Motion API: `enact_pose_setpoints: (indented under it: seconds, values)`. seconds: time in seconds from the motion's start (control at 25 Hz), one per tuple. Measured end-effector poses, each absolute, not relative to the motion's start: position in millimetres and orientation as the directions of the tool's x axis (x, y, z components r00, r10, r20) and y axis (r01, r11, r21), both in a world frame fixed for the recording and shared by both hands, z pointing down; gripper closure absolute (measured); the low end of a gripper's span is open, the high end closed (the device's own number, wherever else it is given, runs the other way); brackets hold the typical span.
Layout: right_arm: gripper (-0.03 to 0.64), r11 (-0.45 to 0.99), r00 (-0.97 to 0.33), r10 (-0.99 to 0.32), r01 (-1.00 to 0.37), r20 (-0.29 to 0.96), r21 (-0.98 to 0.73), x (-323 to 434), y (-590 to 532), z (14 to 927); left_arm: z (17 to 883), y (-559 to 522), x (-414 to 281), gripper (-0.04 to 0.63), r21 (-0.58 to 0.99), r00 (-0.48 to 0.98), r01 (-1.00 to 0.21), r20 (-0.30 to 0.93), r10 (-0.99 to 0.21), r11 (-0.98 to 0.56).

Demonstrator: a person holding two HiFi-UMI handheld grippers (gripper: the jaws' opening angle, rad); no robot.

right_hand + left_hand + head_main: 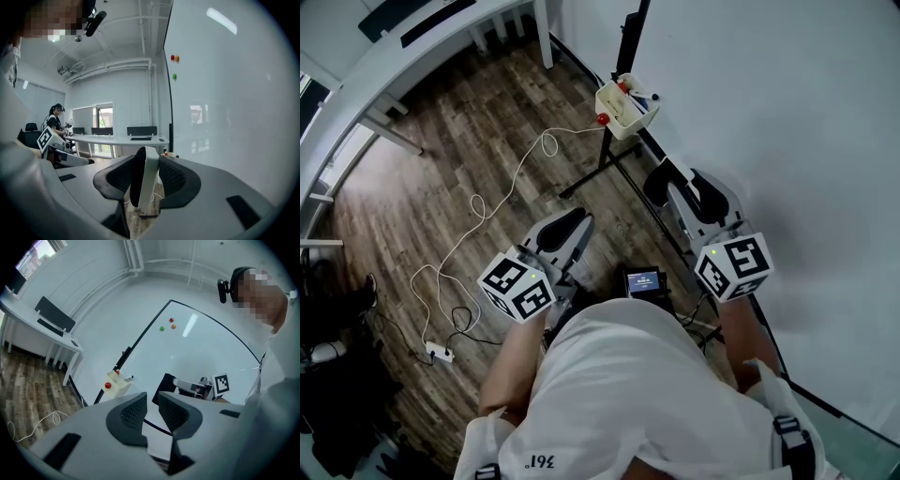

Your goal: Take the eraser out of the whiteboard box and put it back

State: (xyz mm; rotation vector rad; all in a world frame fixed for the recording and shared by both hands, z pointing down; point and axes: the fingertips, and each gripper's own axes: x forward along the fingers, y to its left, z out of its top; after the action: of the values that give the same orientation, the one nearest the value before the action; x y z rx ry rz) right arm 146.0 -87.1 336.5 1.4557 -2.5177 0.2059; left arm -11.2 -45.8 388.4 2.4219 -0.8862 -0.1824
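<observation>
White and glossy, the big whiteboard (787, 112) filled the right side of the head view, standing on a black frame over a dark wood-plank floor (441, 159). A long white surface (394, 56) ran along the far wall. The person in a white shirt (628, 394) held one claw in each hand, both reaching forward and each carrying a cube with square markers.

The right claw (147, 159) had its dark ribbed pads closed on a flat eraser with a white plastic back and a black felt face (149, 183). The eraser stood on edge between the pads, close beside the board. The left claw (151, 401) had its pads a little apart with nothing between them.

A thin white cable (487, 206) looped across the floor to a small white power strip (441, 353).

The small cream plastic box (623, 120) hung at the board's lower edge, well apart from the eraser, ahead of both claws, with a round red magnet (603, 119) stuck on its side. Higher on the board sat three tiny round magnets: red (171, 320), orange (173, 326) and green (162, 328).
</observation>
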Motion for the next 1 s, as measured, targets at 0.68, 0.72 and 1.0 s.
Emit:
enact_pose_setpoints:
  seconds: [0.68,0.72,1.0]
  values:
    - [0.445,0.537,-0.493,-0.828,-0.834,0.266,0.129,133,-148,321,377,-91,-1,0.514,0.482,0.786,-0.556,0.039,-0.617,-0.677]
    - [0.445,0.538,-0.491,-0.828,-0.832,0.27,0.134,133,-152,322,378,-94,0,0.514,0.481,0.785,-0.557,0.039,-0.619,-0.676]
    - [0.445,0.547,-0.49,-0.824,-0.818,0.285,0.176,126,-183,321,383,-111,1,0.514,0.485,0.777,-0.568,0.05,-0.627,-0.665]
